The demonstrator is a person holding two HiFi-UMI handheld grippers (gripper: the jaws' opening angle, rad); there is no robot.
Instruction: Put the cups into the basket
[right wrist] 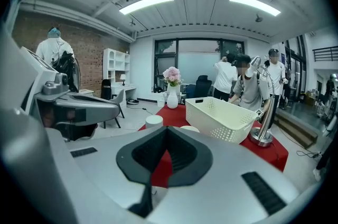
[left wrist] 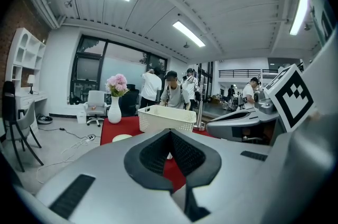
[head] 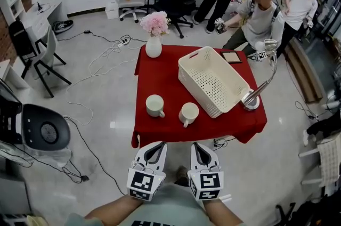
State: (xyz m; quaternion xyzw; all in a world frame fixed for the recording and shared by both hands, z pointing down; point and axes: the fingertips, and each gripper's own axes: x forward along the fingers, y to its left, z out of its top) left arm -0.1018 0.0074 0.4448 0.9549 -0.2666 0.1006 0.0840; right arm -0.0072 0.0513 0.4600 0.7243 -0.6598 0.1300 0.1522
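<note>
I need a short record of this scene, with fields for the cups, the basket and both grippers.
basket: white, empty
left cup: upright on the red table
right cup: upright, close to the basket
left gripper: shut, empty, short of the table
right gripper: shut, empty, beside the left one
progress: no cup in the basket

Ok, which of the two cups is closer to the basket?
The right cup, standing just off the basket's near wall. The other cup stands further left, with open red cloth between it and the basket.
</note>
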